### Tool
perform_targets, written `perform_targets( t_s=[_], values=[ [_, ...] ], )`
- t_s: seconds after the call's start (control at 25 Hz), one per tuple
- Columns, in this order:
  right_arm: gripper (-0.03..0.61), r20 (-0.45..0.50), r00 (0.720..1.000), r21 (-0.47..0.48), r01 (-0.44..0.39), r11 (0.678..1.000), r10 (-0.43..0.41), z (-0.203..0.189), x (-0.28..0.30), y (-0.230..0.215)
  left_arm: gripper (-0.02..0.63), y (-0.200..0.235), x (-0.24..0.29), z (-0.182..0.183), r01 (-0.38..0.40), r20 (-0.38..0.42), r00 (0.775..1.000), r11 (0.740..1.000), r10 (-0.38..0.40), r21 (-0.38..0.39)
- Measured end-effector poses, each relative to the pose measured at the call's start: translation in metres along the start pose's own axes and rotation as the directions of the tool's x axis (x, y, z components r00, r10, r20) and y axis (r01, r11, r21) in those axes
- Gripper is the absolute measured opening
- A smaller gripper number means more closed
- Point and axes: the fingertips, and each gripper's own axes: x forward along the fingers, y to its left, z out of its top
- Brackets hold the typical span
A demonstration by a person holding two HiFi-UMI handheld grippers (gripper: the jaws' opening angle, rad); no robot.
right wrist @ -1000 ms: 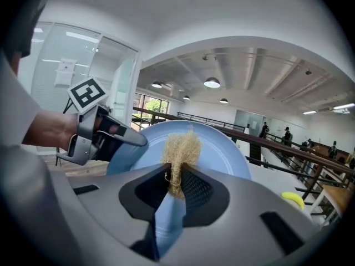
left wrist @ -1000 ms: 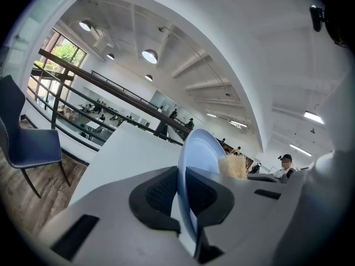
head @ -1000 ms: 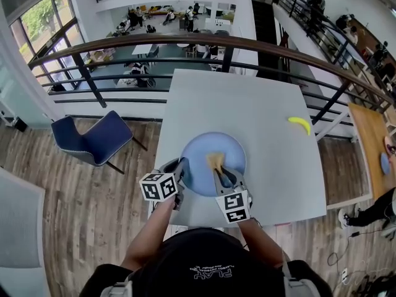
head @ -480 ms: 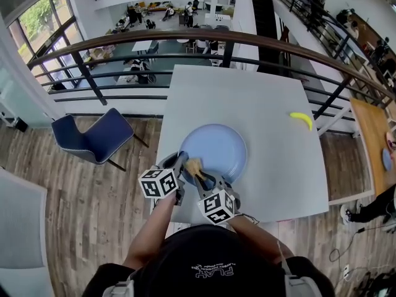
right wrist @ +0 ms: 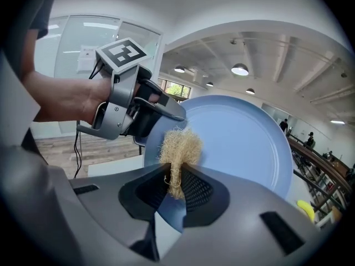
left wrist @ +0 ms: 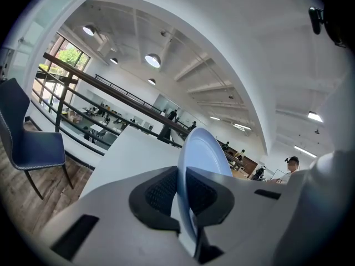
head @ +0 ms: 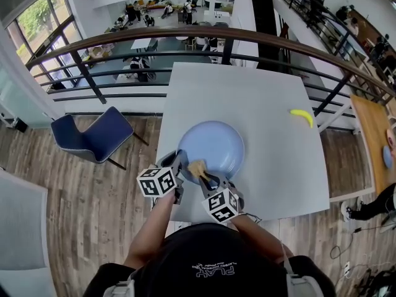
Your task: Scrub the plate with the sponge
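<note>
A light blue plate (head: 213, 144) is tilted up from the white table (head: 260, 98), its face (right wrist: 244, 143) turned toward the right gripper view. My left gripper (head: 180, 167) is shut on the plate's near-left rim (left wrist: 191, 165). The right gripper (head: 201, 173) is shut on a tan fibrous sponge (right wrist: 178, 151), whose tuft (head: 197, 167) presses against the plate's lower left part, close to the left gripper's (right wrist: 161, 112) hold.
A yellow banana (head: 302, 117) lies at the table's right side. A blue chair (head: 93, 138) stands on the wooden floor to the left. A dark railing (head: 185, 39) runs behind the table. A wooden table (head: 374, 135) sits at the far right.
The right gripper has brought the sponge from the plate's middle down to its lower left, near the left gripper. The plate now stands more tilted. The left gripper has stayed put.
</note>
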Motion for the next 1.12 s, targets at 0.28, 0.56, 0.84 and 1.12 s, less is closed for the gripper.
perform_targets(
  t_s=[0.28, 0.56, 0.84, 1.12],
  values=[
    [0.061, -0.024, 0.997, 0.055, 0.070, 0.996, -0.069, -0.018, -0.008, -0.031, 0.032, -0.003, 0.004, 0.005, 0.010, 0.008, 1.000, 1.000, -0.010, 0.004],
    [0.063, -0.035, 0.990, 0.097, 0.137, 0.986, -0.134, -0.025, -0.012, -0.061, 0.032, -0.003, 0.004, 0.009, 0.012, 0.018, 1.000, 1.000, -0.012, 0.001],
    [0.063, -0.035, 0.979, 0.134, 0.206, 0.969, -0.203, -0.029, -0.017, -0.091, 0.035, -0.003, 0.002, 0.009, 0.018, 0.017, 1.000, 1.000, -0.018, -0.003],
    [0.063, -0.031, 0.962, 0.161, 0.272, 0.949, -0.271, -0.032, -0.021, -0.110, 0.037, -0.004, 0.000, 0.009, 0.032, 0.011, 0.999, 0.999, -0.032, -0.003]
  ],
)
